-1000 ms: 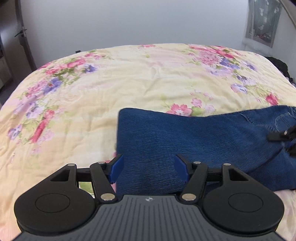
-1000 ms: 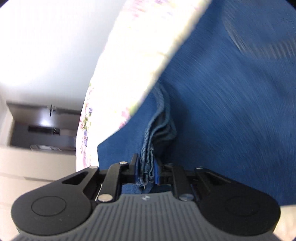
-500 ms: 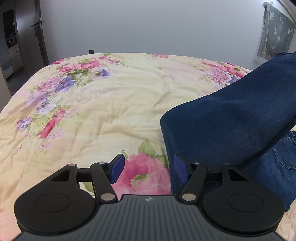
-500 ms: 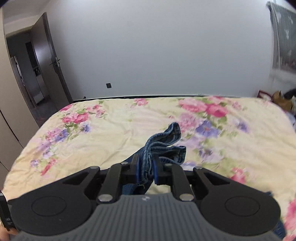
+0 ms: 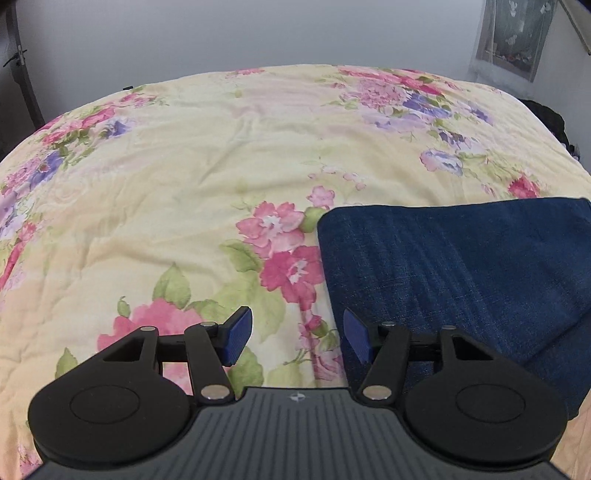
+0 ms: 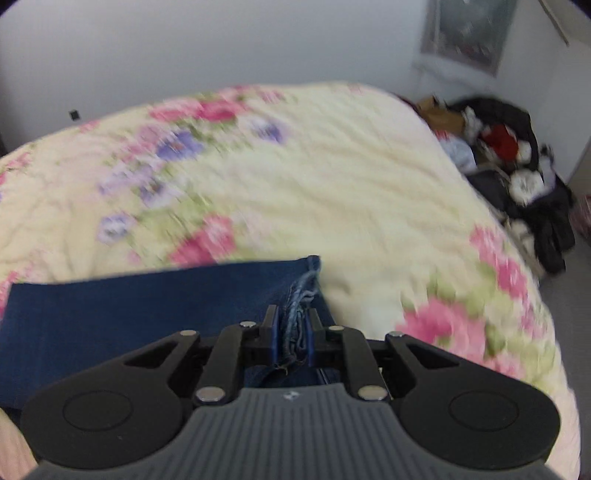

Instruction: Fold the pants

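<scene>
Left gripper (image 5: 297, 338): nearest item in the left wrist view, jaws spread wide with nothing between the blue pads (image 5: 236, 338). The jaws have just been closing a little, over bare quilt. The right pad stands at the near left edge of the pants.

Right gripper (image 6: 292, 334): nearest item in the right wrist view, jaws pressed close together, pinching a bunch of frayed hem layers of the pants (image 6: 129, 314).

Pants (image 5: 461, 280): dark blue denim, folded, lying flat on the quilt at the near right of the left wrist view. Left edge is a straight fold; far edge runs toward the right. In the right wrist view the folded panel stretches left from the pinched hems.

Quilt (image 5: 184, 184): pale yellow with pink and purple flowers and green leaves, covering the bed, lightly creased. Blurred in the right wrist view.

Pile of clothes (image 6: 517, 177): dark, red and white items, beyond the bed's far right edge.

Wall (image 5: 258, 33): plain, pale, behind the bed. A hanging cloth (image 5: 511, 37) is at its far right.
</scene>
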`<state>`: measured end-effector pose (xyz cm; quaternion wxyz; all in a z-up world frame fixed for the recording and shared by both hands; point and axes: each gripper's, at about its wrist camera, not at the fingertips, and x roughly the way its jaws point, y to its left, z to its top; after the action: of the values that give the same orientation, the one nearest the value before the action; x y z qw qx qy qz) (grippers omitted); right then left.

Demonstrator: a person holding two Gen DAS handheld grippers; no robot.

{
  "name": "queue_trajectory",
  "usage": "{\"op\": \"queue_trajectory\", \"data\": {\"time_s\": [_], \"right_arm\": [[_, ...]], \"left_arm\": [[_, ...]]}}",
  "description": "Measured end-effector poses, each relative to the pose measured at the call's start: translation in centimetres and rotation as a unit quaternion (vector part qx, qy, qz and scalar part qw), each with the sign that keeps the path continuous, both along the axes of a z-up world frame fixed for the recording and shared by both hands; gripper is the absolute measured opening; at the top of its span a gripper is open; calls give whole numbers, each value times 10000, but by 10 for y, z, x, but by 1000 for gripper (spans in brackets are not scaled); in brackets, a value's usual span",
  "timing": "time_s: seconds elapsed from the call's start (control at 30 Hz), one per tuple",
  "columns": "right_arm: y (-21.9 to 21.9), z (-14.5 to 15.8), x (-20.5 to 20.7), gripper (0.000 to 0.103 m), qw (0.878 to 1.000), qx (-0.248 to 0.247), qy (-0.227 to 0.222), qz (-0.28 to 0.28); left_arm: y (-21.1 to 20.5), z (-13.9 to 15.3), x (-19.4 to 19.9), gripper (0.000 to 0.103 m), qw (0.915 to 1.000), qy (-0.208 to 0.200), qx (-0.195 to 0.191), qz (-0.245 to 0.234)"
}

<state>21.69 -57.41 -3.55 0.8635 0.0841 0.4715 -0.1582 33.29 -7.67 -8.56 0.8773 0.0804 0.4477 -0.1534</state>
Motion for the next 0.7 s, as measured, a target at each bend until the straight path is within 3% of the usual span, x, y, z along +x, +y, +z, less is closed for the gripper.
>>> {"op": "queue_trajectory", "data": {"time_s": [0.1, 0.2, 0.3, 0.4, 0.5, 0.57, 0.7], "right_arm": [[-23, -57, -16, 9, 9987, 358, 232, -283], [-26, -67, -22, 9, 9975, 593, 143, -352], [-19, -46, -21, 9, 9985, 507, 22, -219], [-12, -10, -20, 9, 9974, 515, -495, 93], [0, 11, -22, 8, 9962, 69, -686, 531], [5, -5, -17, 8, 9967, -316, -401, 637], [5, -70, -11, 9, 9961, -649, 257, 541]], "left_arm": [[-11, -8, 1, 68, 9999, 63, 87, -89], [-18, -16, 4, 68, 9996, 154, 194, -120], [-22, -22, 6, 67, 9995, 239, 217, -70], [-25, -25, 5, 67, 9993, 249, 268, -82], [-25, -28, 5, 67, 9992, 287, 259, -50], [-26, -31, 6, 67, 9991, 331, 254, -22], [-27, -32, 6, 66, 9987, 440, 263, 76]]}}
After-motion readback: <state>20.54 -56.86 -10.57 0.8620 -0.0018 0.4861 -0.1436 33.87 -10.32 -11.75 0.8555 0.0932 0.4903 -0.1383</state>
